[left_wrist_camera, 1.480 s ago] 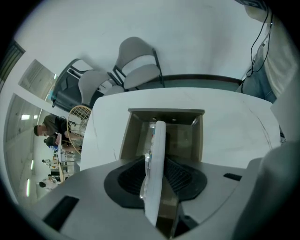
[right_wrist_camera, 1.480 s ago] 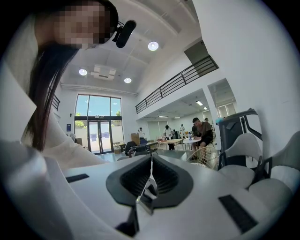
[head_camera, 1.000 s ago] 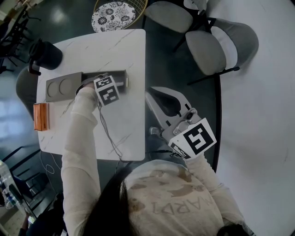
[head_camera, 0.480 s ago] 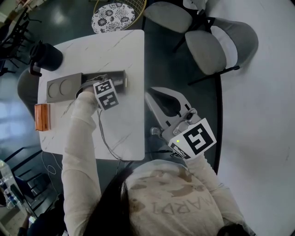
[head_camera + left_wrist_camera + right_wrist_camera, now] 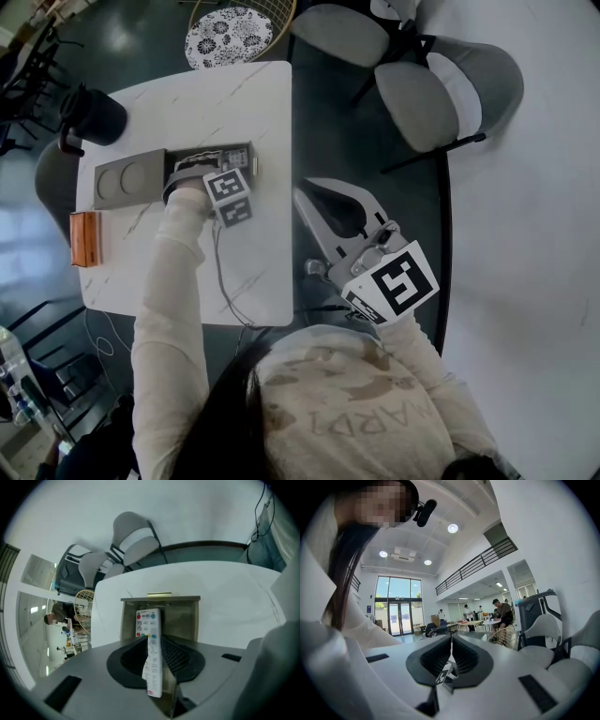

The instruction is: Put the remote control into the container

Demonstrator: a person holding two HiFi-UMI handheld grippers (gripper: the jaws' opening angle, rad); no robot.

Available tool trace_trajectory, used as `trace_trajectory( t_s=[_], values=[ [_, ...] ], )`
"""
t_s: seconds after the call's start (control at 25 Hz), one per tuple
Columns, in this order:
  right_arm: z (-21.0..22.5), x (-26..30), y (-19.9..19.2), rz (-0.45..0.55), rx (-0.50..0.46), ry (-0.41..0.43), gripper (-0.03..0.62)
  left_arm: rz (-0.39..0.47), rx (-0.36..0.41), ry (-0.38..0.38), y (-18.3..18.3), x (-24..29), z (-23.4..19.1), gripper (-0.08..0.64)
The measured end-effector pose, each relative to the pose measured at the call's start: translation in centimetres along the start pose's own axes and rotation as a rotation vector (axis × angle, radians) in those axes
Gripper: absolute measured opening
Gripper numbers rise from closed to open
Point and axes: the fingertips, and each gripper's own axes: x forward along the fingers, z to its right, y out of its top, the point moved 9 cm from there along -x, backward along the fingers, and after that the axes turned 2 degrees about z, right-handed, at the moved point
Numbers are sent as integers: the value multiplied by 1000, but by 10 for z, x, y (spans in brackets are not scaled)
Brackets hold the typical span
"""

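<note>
left tongs [image 5: 154, 639]: jaws just closing, clamped on remote control [image 5: 149, 620], its far end over open container [image 5: 187, 616] | right tongs [image 5: 451, 639]: jaws together, empty

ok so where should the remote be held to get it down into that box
By the end opposite its coloured buttons, coming from above, as the left tongs hold it now; they have just been closing on it. The remote is long and slim, and the container is a narrow open-topped box, so the free button end can probably go in first.
</note>
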Motion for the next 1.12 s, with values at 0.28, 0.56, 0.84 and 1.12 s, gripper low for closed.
trace_trajectory(
  t_s=[0.28,0.56,0.84,1.12],
  values=[
    [0,-2,3,4,-5,-4,20,-19,-2,-7,-3,2,0,89],
    [-1,-10,7,18,-2,0,20,237,-319,150,-15,-51,-12,69],
    [-18,-20,17,51,-11,78,20,503,-732,301,-32,-129,22,14],
    [-48,-25,18,77,-8,221,20,794,-1045,446,-36,-224,83,12]
  ],
)
